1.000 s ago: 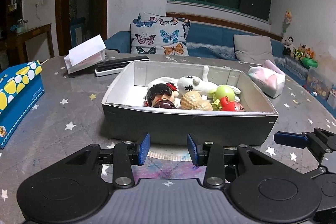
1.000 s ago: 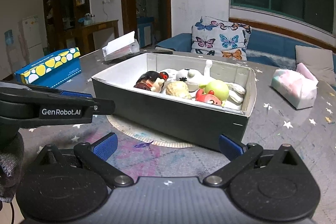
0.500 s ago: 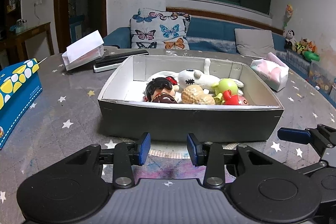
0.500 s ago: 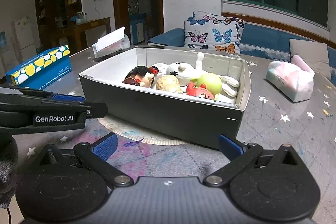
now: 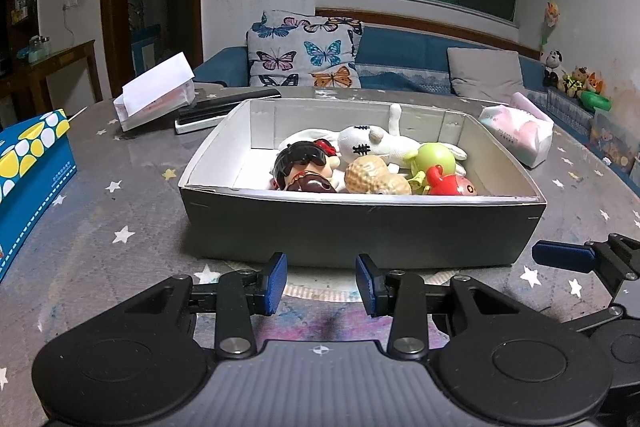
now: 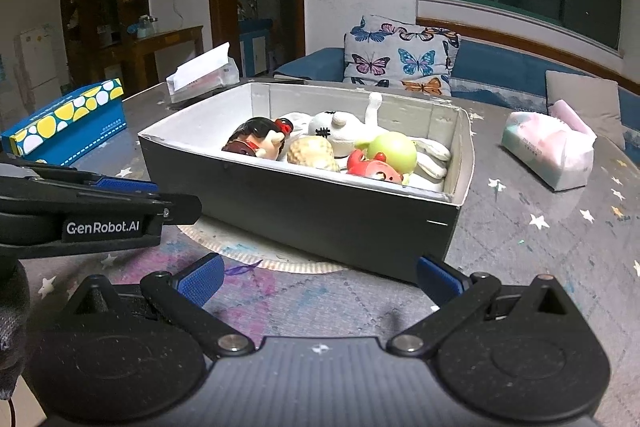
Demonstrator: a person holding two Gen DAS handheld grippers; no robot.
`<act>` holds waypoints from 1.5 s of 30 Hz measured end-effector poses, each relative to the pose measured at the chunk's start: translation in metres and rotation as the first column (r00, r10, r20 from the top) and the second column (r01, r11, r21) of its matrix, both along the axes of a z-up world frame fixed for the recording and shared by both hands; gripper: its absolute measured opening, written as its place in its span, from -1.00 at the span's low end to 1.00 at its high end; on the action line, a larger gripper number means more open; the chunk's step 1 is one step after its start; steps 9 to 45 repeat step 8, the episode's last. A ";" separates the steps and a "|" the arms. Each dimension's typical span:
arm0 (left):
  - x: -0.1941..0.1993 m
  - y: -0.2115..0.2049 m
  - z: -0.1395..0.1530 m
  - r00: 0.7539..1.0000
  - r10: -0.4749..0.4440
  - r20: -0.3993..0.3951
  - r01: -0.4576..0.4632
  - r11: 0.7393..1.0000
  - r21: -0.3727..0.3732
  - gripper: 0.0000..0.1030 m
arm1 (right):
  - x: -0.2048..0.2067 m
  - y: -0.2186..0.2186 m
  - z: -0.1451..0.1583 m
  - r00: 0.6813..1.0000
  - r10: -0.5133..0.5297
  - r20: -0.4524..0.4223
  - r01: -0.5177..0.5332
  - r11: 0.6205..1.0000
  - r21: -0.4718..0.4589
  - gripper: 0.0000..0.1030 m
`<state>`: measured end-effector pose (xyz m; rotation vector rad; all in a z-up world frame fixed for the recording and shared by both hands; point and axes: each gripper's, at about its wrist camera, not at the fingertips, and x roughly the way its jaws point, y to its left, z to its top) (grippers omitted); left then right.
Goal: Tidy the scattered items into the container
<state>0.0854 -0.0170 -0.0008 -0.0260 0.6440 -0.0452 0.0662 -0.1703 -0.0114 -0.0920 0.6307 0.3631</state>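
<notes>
Holding both grippers low over the starry tablecloth (image 5: 100, 227), empty. On the far left sits a blue spotted box (image 5: 28, 163). My left gripper (image 5: 321, 283) has its pads set fairly narrow with nothing between them, just short of the grey container (image 5: 360, 227). Inside that are the toys: dark-haired doll head (image 5: 304, 163), white plush (image 5: 372, 145), green ball (image 5: 434, 159), red crab (image 5: 450, 185). My right gripper (image 6: 318, 277) is spread wide, near the box's corner. Pink tissue pack (image 6: 548, 151) sits off right.

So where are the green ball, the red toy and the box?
green ball (image 6: 392, 151), right wrist view, its rounded top
red toy (image 5: 450, 185), left wrist view, its body
box (image 5: 360, 231), left wrist view, its dark front wall
</notes>
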 end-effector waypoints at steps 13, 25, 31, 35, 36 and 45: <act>0.001 -0.002 0.001 1.000 0.001 0.021 -0.001 1.000 0.008 -0.27 | 0.001 0.000 -0.001 1.000 0.000 -0.002 0.000 1.000 0.001 1.00; 0.001 -0.002 0.001 1.000 0.001 0.021 -0.001 1.000 0.008 -0.27 | 0.001 0.000 -0.001 1.000 0.000 -0.002 0.000 1.000 0.001 1.00; 0.001 -0.002 0.001 1.000 0.001 0.021 -0.001 1.000 0.008 -0.27 | 0.001 0.000 -0.001 1.000 0.000 -0.002 0.000 1.000 0.001 1.00; 0.001 -0.002 0.001 1.000 0.001 0.021 -0.001 1.000 0.008 -0.27 | 0.001 0.000 -0.001 1.000 0.000 -0.002 0.000 1.000 0.001 1.00; 0.001 -0.002 0.001 1.000 0.001 0.021 -0.001 1.000 0.008 -0.27 | 0.001 0.000 -0.001 1.000 0.000 -0.002 0.000 1.000 0.001 1.00; 0.001 -0.002 0.001 1.000 0.001 0.021 -0.001 1.000 0.008 -0.27 | 0.001 0.000 -0.001 1.000 0.000 -0.002 0.000 1.000 0.001 1.00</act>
